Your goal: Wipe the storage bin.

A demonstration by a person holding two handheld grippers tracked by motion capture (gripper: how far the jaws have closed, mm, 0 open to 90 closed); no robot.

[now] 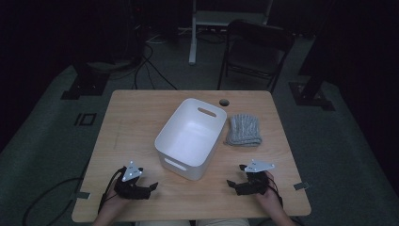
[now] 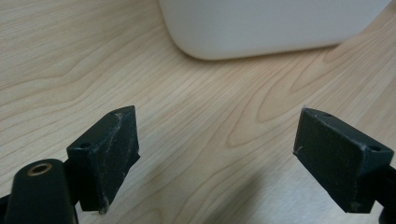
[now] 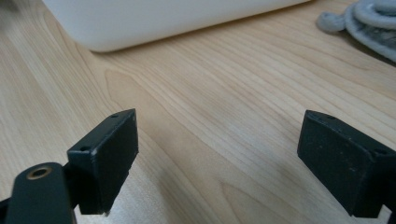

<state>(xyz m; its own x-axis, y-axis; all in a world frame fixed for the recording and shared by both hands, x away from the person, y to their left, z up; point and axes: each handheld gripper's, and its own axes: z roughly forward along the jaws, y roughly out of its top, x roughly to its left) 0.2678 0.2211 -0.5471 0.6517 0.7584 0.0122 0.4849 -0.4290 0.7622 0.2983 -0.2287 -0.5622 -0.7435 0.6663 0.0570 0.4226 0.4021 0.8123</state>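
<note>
1. Resting low near the table's (image 1: 141, 113) front edge, the left gripper (image 1: 151, 187) and right gripper (image 1: 235, 176) both have jaws wide apart, holding nothing.
2. White bin (image 1: 188, 165) sits between them at 12 o'clock; grey knit cloth (image 1: 243, 129) lies just beside the bin at its 3 o'clock.

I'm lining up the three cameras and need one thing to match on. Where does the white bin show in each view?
High view: the white bin sits mid-table, set at an angle, the grey knit piece beside it on the right.
Left gripper view: a rounded lower corner along the top edge, beyond the open tongs.
Right gripper view: its base at top left, the knit piece at top right.
Shared landmark: the wooden table.
</note>
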